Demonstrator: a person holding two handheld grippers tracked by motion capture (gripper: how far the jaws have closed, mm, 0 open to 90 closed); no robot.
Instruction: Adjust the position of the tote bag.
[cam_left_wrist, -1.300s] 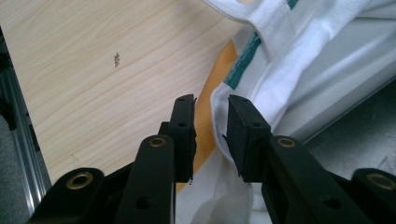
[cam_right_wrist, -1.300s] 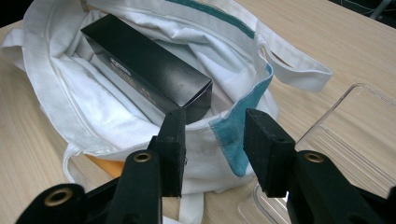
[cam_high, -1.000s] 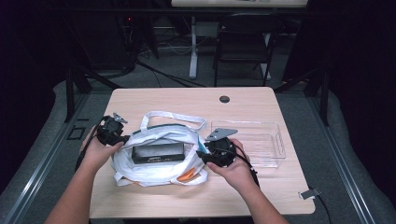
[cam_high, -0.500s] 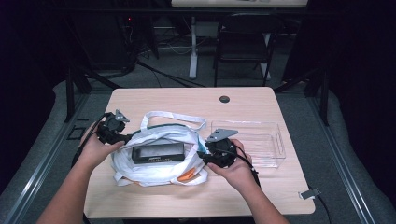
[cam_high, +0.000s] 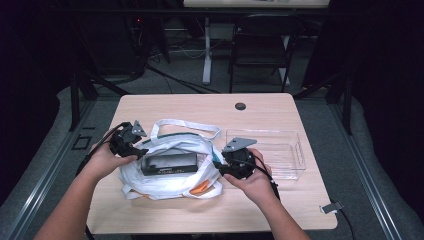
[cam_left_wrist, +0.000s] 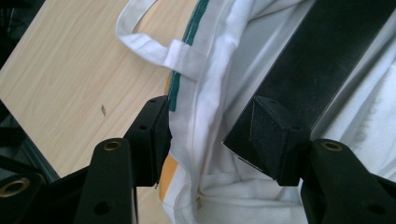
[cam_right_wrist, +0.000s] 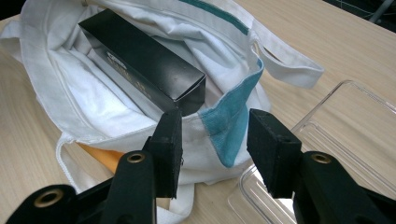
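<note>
Our left gripper (cam_high: 134, 145) has just been opening its jaws. In the left gripper view the white rim of the cloth bag (cam_left_wrist: 205, 93) runs up between them, but the pads stand apart from the fabric on both sides, so the rim is released. One pad sits over the end of the black box (cam_left_wrist: 308, 65).

Our right gripper (cam_high: 231, 167) is at the other side of the bag. In the right gripper view its jaws stand apart around the rim where a teal patch (cam_right_wrist: 231, 126) folds over. A gap shows on either side of the cloth, so we judge that it is not clenched on anything.

The bag (cam_high: 170, 165) lies near the front left of the table (cam_high: 270, 107), mouth up. The black box (cam_high: 167, 162) rests flat inside it, its top showing through the opening. A loose white handle (cam_high: 185, 123) loops toward the far edge. A clear plastic tray (cam_high: 280, 150) sits just beside the bag toward the right edge.

We judge that the box is already packed and that we are letting go of the bag's mouth. The next move probably calls for drawing both grippers clear of the rim without dragging the fabric, or for taking the handles to close the bag.
</note>
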